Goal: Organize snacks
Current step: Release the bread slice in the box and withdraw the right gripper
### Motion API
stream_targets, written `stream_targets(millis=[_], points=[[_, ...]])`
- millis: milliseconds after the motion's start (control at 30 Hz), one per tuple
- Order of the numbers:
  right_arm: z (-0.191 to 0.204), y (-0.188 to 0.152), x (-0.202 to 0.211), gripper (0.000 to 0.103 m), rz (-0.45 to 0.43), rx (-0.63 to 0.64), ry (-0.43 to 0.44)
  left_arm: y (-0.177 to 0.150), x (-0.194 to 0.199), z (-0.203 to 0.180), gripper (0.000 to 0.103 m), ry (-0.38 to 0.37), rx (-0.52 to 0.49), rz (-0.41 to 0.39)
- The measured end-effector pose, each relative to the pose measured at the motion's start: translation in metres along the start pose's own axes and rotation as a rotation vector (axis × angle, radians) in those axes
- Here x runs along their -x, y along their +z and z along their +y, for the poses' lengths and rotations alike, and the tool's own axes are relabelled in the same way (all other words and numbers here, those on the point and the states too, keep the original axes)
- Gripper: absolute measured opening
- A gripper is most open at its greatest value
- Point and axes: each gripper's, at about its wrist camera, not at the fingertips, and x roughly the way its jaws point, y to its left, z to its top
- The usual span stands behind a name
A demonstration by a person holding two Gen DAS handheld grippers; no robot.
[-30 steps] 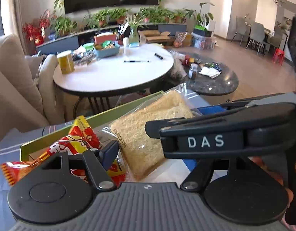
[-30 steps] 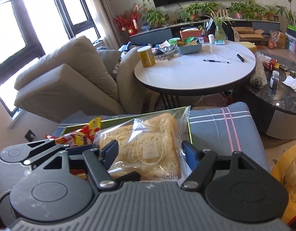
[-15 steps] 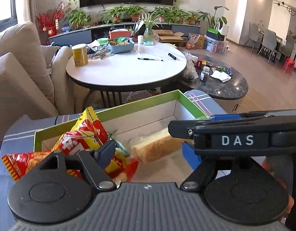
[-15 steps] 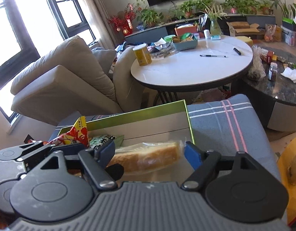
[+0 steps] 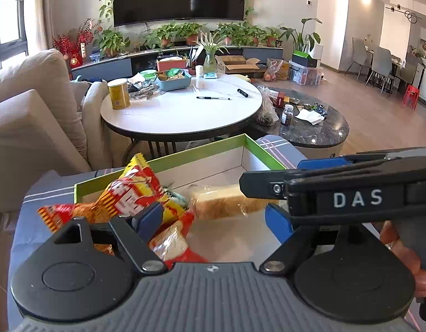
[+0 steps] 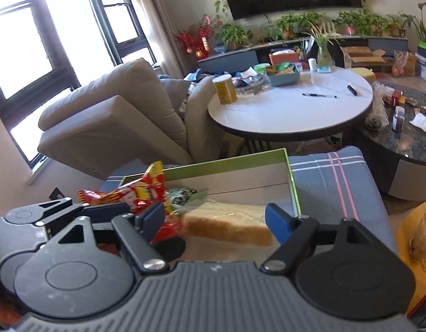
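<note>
Bagged bread (image 5: pixel 226 203) lies flat on the floor of the green-rimmed box (image 5: pixel 201 149) in the left wrist view, just beside a red and yellow snack packet (image 5: pixel 135 191) that leans over the box's left end. The left gripper (image 5: pixel 213 218) hangs above them with its jaws apart; they have just been opening, and nothing is pressed between the pads, though the packet's lower end shows in the gap. The right gripper (image 5: pixel 318 185) crosses this view from the right, also over the box. In the right wrist view the bread (image 6: pixel 229 222) sits in the near right part of the box (image 6: pixel 291 174), with the packet (image 6: pixel 141 191) and a small green wrapper (image 6: pixel 185 193) to its left. The right gripper (image 6: pixel 215 217) has its jaws spread wider than the loaf, and neither pad appears to touch it. The bread looks light and very soft, its loose film slippery, so I would take it across the crust edges with little squeeze. The packet is probably crinkly and light, best pinched at a sealed end.
</note>
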Motion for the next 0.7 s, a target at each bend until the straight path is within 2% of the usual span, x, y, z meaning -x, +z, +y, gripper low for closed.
stream_targets(millis=[367, 567, 700], points=[[0.031, -0.016, 0.051, 0.090, -0.036, 0.050, 0.037, -0.019, 0.071, 0.019, 0.081, 0.039, 0.037, -0.064], [0.039, -0.028, 0.069, 0.090, -0.028, 0.061, 0.031, -0.037, 0.104, 0.020, 0.081, 0.035, 0.019, -0.091], [0.046, -0.035, 0.078, 0.090, -0.024, 0.070, 0.019, -0.044, 0.124, 0.029, 0.081, 0.044, 0.058, -0.112]])
